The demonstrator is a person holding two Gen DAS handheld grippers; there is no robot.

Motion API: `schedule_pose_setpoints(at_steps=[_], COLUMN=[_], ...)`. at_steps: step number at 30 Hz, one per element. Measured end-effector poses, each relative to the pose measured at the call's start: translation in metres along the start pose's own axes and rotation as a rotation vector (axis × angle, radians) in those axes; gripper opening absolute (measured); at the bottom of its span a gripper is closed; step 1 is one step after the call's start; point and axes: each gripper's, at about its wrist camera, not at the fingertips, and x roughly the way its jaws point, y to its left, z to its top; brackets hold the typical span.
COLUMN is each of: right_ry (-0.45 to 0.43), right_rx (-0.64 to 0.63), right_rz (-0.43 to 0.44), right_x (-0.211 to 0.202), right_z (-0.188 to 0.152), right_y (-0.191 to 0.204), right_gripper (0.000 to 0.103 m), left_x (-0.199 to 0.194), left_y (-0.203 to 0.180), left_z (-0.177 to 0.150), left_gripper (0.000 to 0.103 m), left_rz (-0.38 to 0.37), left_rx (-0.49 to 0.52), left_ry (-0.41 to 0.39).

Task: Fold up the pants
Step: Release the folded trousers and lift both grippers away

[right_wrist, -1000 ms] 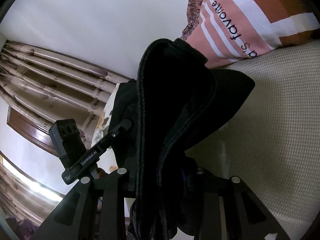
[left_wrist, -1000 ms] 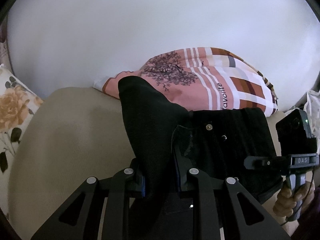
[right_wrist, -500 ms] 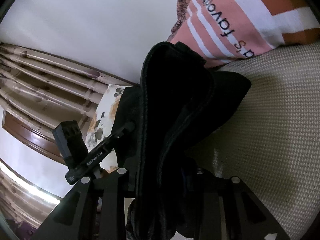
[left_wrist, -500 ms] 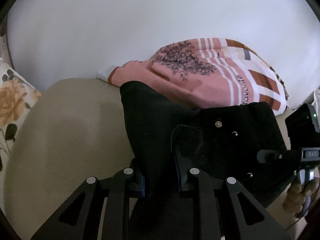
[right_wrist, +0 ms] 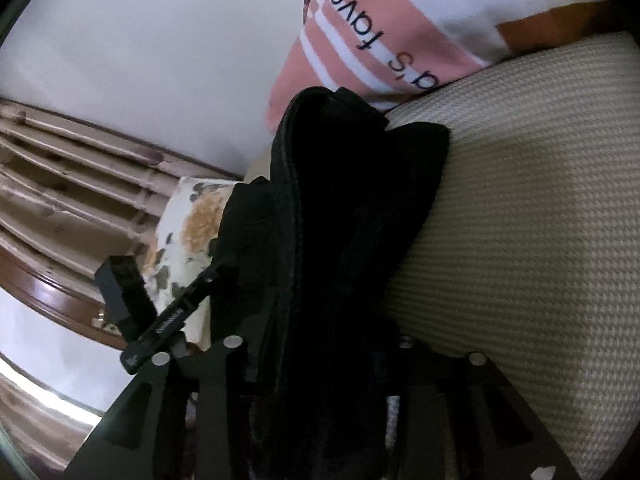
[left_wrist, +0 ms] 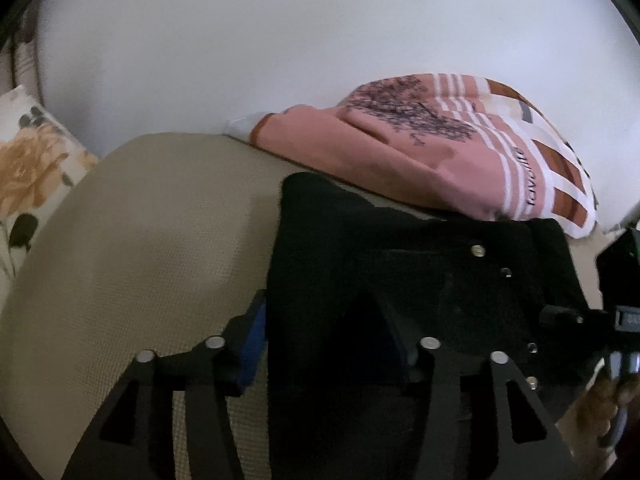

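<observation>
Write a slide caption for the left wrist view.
Left gripper, jaws just opened, straddles black pants on a beige cushion, beside a pink striped blanket.

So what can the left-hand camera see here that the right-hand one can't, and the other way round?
Only the left wrist view shows the metal buttons on the black pants, the tree print on the pink striped bedding, and the left gripper, whose jaws have just been opening and now stand off the cloth.

Only the right wrist view shows the ribbed curtain and the right gripper with pants bunched between its jaws.

Both show the pants, the bedding, the beige mattress, the floral pillow and the white wall.
</observation>
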Motion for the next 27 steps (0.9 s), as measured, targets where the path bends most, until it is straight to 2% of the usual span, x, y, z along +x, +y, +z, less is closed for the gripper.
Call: schedule_pose_setpoints(at_steps=[2,4,6,11,13,15,17,22,23,27], right_ry=[-0.024,-0.059,-0.108,-0.275,-0.319,-0.343,-0.351,-0.337,-0.341,-0.356], right_rx=[-0.032,-0.069,-0.085,-0.133,-0.188,-0.246,-0.271,-0.271,-0.274,-0.301], right_rz=[-0.054,-0.120,-0.185,-0.292,-0.313,-0.348,-0.369,-0.415,-0.425,-0.485], right_x=[0.000,-0.001,-0.005,-0.043,-0.055,-0.061,-0.063,-0.055,-0.055,-0.052], right_z=[-0.003,-0.006,-0.009,-0.027,-0.038,-0.053,-0.064,-0.093,-0.097,-0.112], right_y=[0.007,0.015,0.020,0.053,0.073,0.090,0.097,0.106,0.106,0.114], right_gripper=[0.037,0.044,0.056,0.061,0.070,0.082,0.090,0.092,0.092,0.093], left_x=[-0.001,-0.007,-0.018,-0.042,-0.052,-0.064,-0.074,-0.098,-0.101,-0.113], left_y=[0.002,0.001,-0.002,-0.006,-0.009,-0.012,-0.015,-0.026,-0.028,-0.038], left_z=[-0.004,-0.008,-0.012,-0.022,-0.027,-0.034,-0.041,-0.058,-0.061,-0.071], left_gripper=[0.057,0.063,0.068,0.076,0.077,0.077,0.077,0.079,0.082,0.083], left_rz=[0.042,0.087,0.145,0.172,0.176,0.178,0.183,0.207,0.213,0.234], left_rx=[-0.008,-0.008,-0.004,-0.018,-0.032,-0.050,-0.061,-0.067,-0.062,-0.022], left_ry=[-0.015,-0.041,-0.079,-0.151,-0.176,-0.217,-0.252,-0.324,-0.327,-0.352])
